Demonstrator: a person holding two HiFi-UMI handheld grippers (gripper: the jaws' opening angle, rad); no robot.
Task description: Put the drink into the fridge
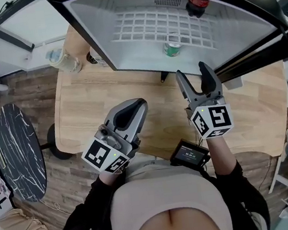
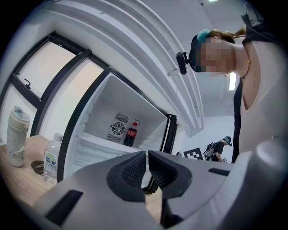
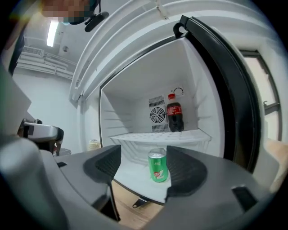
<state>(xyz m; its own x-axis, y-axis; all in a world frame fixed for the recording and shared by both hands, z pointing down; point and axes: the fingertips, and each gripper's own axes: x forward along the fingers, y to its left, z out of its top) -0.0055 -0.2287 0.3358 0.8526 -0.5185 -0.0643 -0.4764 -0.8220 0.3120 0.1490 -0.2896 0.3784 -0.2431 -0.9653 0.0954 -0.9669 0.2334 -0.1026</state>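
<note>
the green soda can (image 1: 172, 45) stands on the open fridge's (image 1: 125, 58) floor, upper centre, with a cola bottle (image 1: 196, 5) on the shelf above. just below the can, the right gripper (image 1: 191, 71) gapes wide, empty. the left gripper (image 1: 138, 105), lower centre-left, has its jaws nearly together, holding nothing.

A bare white test lab, not a home: a small fridge (image 1: 238, 29) stands open on a wooden table (image 1: 94, 97) ahead of the right tongs (image 1: 191, 70), a strip light (image 3: 52, 32) overhead, and beyond the left tongs (image 2: 147, 157) a person (image 2: 220, 152) wearing a backpack (image 2: 209, 150).
</note>
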